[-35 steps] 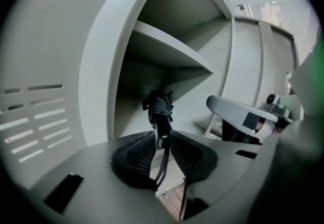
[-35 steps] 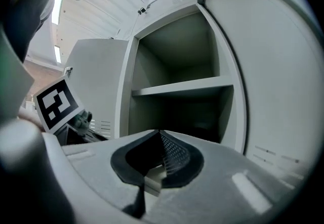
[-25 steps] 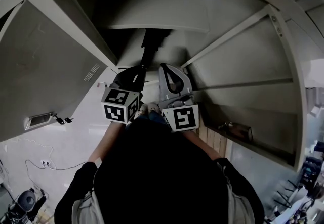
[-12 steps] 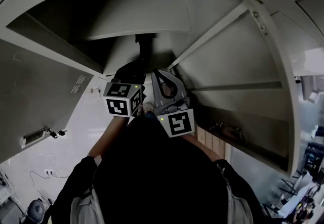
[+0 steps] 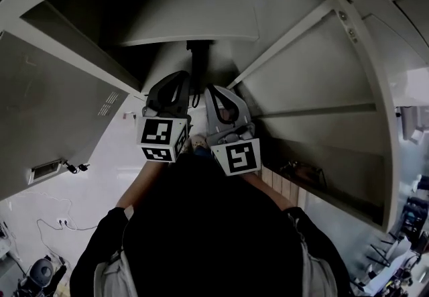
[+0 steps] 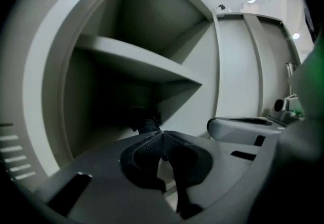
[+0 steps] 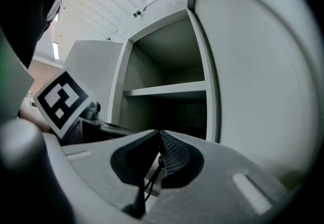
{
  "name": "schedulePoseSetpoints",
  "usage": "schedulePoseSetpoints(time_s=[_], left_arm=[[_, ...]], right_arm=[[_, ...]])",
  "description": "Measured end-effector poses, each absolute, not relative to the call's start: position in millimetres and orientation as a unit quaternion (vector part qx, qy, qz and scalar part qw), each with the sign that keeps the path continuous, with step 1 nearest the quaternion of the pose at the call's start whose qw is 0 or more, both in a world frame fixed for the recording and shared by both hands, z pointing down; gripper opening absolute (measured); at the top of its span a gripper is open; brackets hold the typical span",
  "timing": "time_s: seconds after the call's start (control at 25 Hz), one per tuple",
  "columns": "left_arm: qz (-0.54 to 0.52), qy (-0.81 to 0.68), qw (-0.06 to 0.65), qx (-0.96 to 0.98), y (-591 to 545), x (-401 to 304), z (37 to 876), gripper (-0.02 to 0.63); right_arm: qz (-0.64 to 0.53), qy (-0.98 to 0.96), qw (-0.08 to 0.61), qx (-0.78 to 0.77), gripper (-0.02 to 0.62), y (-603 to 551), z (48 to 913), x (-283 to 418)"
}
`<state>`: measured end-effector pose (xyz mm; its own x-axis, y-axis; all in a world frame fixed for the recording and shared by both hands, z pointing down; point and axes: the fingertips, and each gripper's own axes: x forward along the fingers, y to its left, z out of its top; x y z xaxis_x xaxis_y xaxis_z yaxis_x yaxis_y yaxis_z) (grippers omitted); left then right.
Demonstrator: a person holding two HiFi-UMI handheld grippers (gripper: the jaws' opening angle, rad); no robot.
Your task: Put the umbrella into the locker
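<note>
The locker (image 5: 285,4) stood open, its door (image 5: 47,114) swung out to the left. One pale shelf (image 5: 194,17) ran across the inside and split it into an upper and a lower compartment. The dark umbrella (image 5: 198,64) sat in the lower one, under the shelf's front edge, reaching from the shadow at the back out toward the opening. I couldn't tell whether it lay flat on the bottom or leaned. In front of the locker the floor (image 5: 127,168) was pale. A thin cable (image 5: 62,222) trailed across it, well off to the left.
</note>
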<state>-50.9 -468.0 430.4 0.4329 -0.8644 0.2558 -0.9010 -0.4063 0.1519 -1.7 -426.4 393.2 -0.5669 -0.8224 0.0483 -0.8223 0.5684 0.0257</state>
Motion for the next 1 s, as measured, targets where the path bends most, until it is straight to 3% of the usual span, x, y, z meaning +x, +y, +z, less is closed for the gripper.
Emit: schedulePoseSetpoints(time_s=[0.28,1.0], left_arm=[[0.005,-0.574,0.033,0.818,-427.9,-81.5,376.6,0.006],[0.006,-0.581,0.024,0.813,-373.9,-88.2,370.7,0.006]], right_arm=[[-0.025,-0.887,0.009,0.462,0.003,-416.8,374.8,-9.3],[-0.067,-0.870,0.001,0.488,0.003,-375.1,359.2,4.6]])
